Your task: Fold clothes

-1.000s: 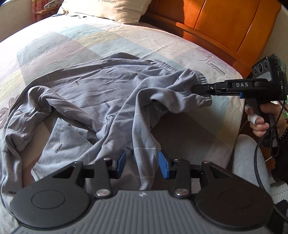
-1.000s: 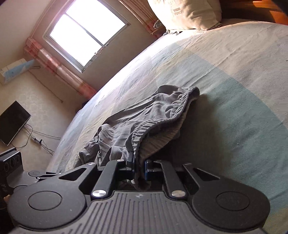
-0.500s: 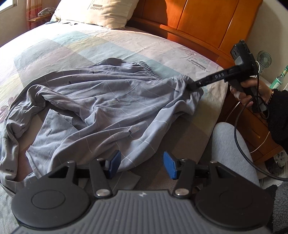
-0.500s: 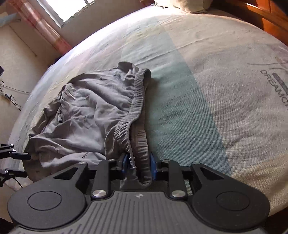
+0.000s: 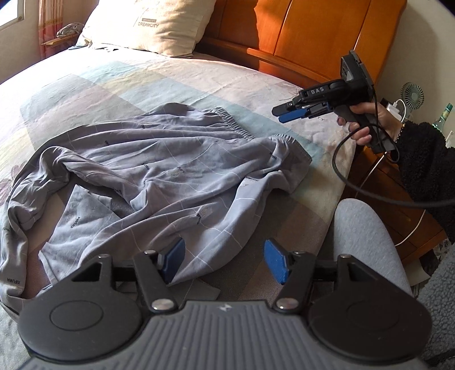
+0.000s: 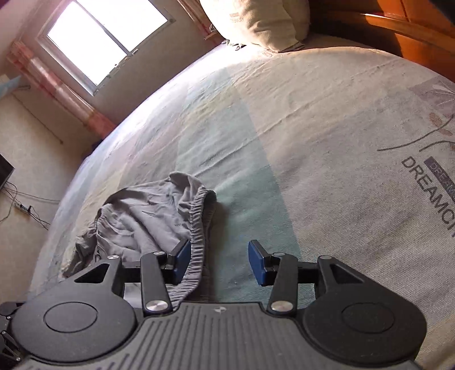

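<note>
Daylight interior, two fisheye views, exposure uneven.

Light source: window (image 6: pixel 105 42), blown out to pure white in the right wrist view; a washed-out glare band runs from it across the bedspread (image 6: pixel 284 119). In the left wrist view sun falls on the pillow (image 5: pixel 150 25) and the wooden headboard (image 5: pixel 307 34), which glows saturated orange, while the near part of the bed sits in softer shade. The grey trousers (image 5: pixel 170 168) cast short, soft-edged shadows under their folds. Focus sharp at centre; slight softness near the rims. Strong barrel distortion bends the bed edge into an arc, and the frame corners darken.
</note>
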Demonstrator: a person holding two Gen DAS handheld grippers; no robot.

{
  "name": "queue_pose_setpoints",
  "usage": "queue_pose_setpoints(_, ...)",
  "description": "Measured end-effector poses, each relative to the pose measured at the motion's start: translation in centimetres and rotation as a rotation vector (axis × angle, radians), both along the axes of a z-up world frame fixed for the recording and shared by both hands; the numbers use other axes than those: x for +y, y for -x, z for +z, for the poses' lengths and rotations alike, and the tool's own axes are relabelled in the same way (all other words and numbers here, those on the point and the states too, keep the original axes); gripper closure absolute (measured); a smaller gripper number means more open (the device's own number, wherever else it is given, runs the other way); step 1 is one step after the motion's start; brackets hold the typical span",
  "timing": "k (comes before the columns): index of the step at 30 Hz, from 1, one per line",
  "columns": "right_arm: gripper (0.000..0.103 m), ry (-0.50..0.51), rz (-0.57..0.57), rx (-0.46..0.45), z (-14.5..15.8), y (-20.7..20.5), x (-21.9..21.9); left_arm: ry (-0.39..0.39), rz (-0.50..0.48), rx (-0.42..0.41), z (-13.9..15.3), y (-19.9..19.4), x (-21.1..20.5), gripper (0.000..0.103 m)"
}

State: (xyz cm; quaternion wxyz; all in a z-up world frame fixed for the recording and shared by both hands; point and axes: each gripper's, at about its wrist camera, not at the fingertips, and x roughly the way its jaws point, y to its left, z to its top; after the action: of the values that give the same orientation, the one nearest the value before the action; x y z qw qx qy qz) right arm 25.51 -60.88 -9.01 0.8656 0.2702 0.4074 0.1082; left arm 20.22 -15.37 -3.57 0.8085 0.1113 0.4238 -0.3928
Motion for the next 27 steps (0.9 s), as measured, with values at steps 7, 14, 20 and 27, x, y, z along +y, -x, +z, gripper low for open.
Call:
queue_pose_setpoints(7,0.053,0.003,0.017,-0.088,-1.7,-6.3,3.2,0.027,0.026,0.011,-0.7,-0.6,-0.2,0.041)
queue_pose_setpoints(14,0.057,0.336,0.089,-0.134,-3.2,-8.5,8.7,0.02,0.059,0.006,-1.2,-1.1,0.6,0.041)
queue_pose_setpoints(20,0.085,0.482,0.12,-0.169,-2.0,-9.8,10.7,0.035,0.088,0.005,-1.1,-1.5,1.3,0.041)
queue_pose_setpoints(27,0.082,0.496,0.018,-0.152,-0.6,-15.5,8.9,0.058,0.124,-0.015,-0.2,-1.3,2.0,0.041)
